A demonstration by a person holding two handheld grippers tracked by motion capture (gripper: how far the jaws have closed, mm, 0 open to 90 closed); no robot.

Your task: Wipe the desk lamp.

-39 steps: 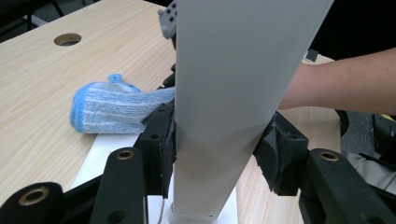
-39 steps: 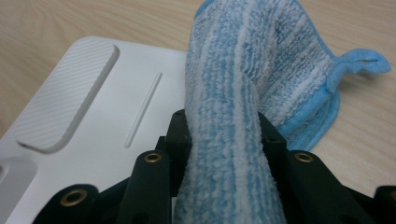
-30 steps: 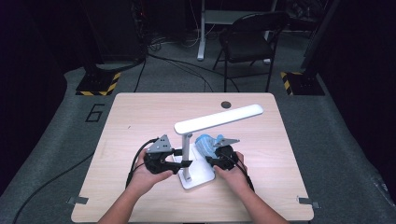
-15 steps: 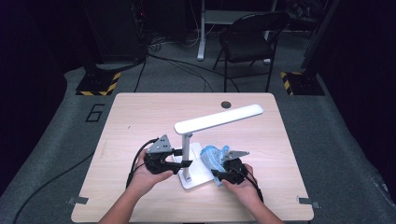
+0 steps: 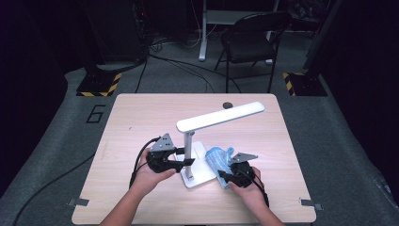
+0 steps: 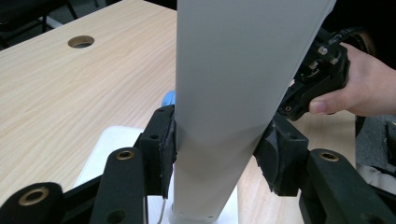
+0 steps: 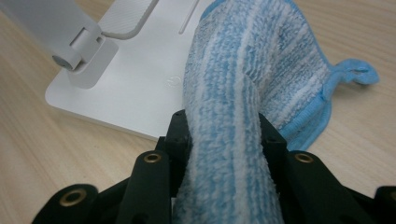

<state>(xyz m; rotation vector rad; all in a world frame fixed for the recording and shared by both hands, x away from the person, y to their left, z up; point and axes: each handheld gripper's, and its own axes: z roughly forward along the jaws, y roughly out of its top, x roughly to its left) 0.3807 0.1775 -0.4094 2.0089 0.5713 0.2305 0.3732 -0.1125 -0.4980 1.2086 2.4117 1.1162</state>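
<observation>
folding chair (image 5: 249,35), perhaps cables (image 5: 183,44), beyond table (image 5: 141,117).

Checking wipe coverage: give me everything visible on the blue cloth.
The blue cloth is a fluffy microfibre towel, blue and white striped, with a light blue bound edge and a small hanging loop at one corner. It is bunched lengthwise and clamped in the right tool. Its free end drapes over the edge of the lamp's white base and onto the wooden table.
</observation>
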